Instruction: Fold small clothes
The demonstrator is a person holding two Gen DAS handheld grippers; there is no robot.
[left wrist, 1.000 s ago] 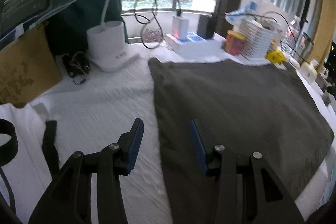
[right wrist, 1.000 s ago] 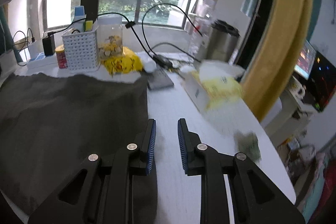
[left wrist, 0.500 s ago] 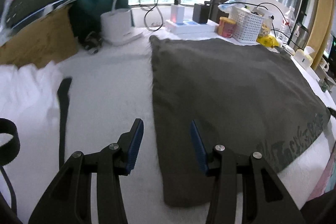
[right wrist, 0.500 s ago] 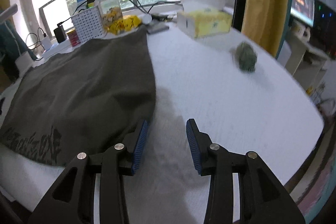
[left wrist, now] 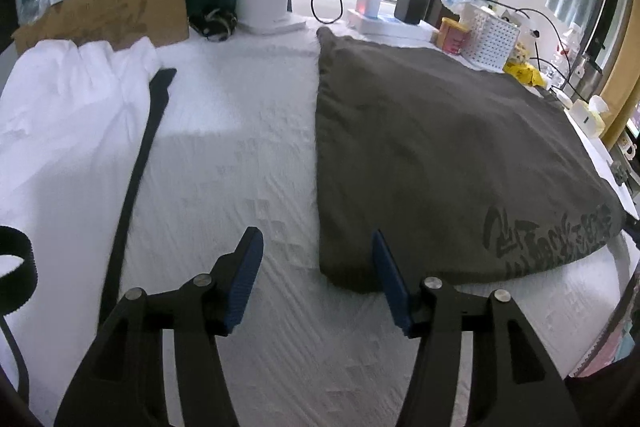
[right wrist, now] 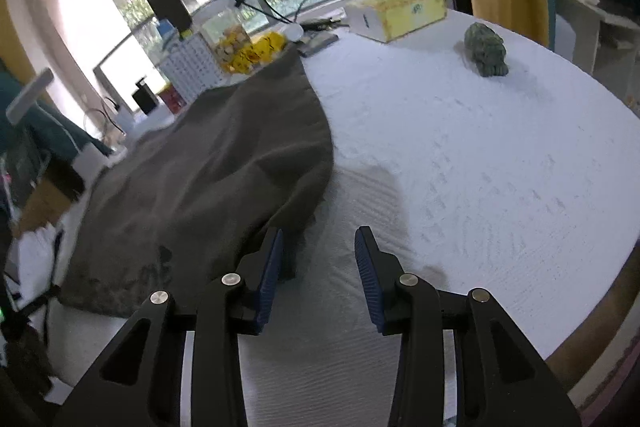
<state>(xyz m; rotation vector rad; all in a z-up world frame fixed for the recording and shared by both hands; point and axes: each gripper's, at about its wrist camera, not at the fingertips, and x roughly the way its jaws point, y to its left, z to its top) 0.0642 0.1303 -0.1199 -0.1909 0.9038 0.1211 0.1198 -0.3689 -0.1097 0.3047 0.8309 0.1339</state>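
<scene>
The dark grey garment [left wrist: 440, 147] lies flat on the white table cover [left wrist: 240, 147], just ahead of both your tools. Its long axis seems to run across, from one tool to the other, and the printed hem faces you.

You are at the approach step, I think: each tool stands at one near corner.

Your left gripper [left wrist: 316, 275] is opening, with the near left corner between its jaws but not pressed. Your right gripper [right wrist: 318, 261] is half open and empty, the near right corner touching its left finger.

Next, lower both and pinch the corners.
</scene>
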